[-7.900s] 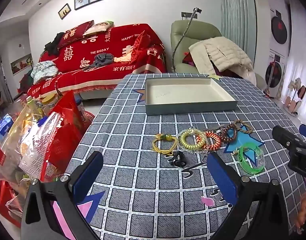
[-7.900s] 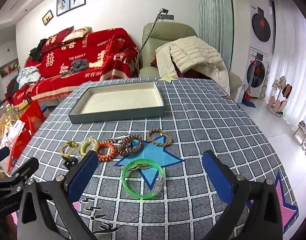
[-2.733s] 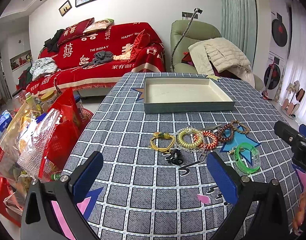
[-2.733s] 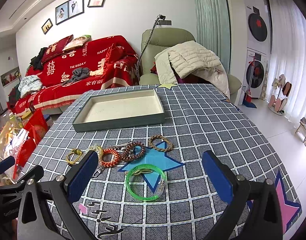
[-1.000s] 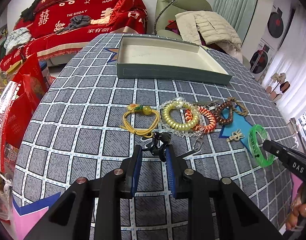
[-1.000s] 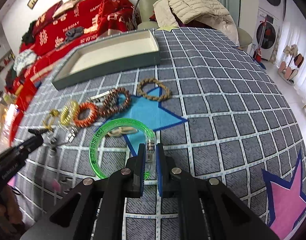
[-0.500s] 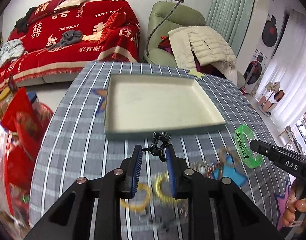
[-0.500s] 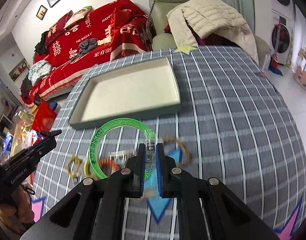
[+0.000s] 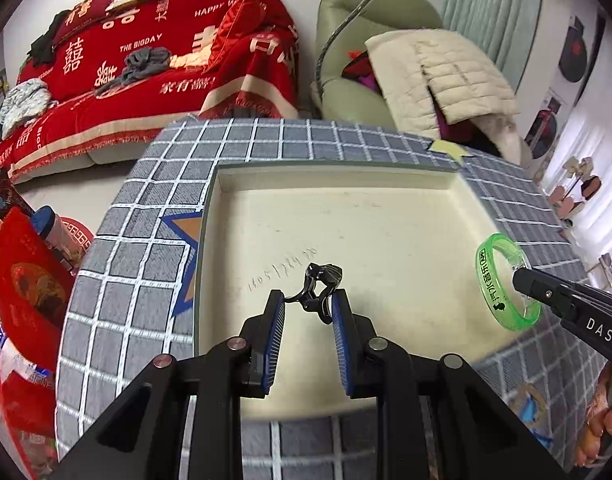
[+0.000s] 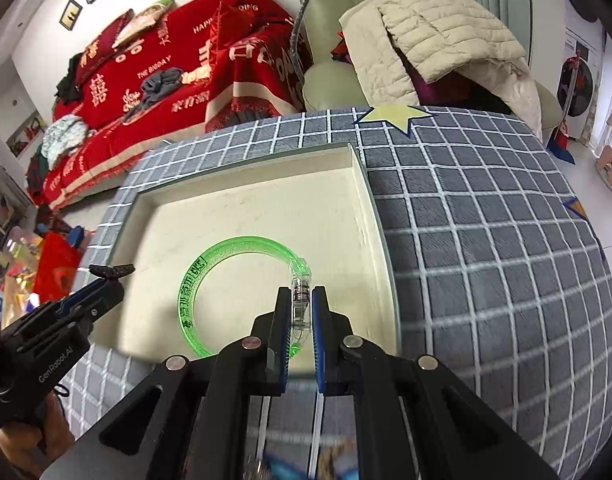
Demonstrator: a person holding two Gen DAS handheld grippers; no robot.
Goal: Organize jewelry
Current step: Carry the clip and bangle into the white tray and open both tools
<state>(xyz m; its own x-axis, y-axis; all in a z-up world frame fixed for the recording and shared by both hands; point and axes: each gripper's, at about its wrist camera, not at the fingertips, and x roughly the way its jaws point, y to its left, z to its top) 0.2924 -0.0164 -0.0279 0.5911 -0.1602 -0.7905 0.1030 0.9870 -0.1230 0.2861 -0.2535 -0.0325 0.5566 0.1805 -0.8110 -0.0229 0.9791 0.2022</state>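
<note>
Jaws, left gripper (image 9: 308, 303): clamping together on a small black clip (image 9: 321, 285), holding it over the cream floor of the tray (image 9: 406, 216).
Jaws, right gripper (image 10: 297, 300): pinching the clear clasp of a green bangle (image 10: 209, 276), closed tight on it.
Green bangle: hanging over the tray's near right part, ring leaning out to the left of the jaws.
Tray: sitting on the grey checked tabletop (image 10: 486, 240), holding nothing inside.
Background: showing a red-covered sofa (image 9: 145, 68) and a green armchair (image 9: 354, 76) beyond the tabletop.
</note>
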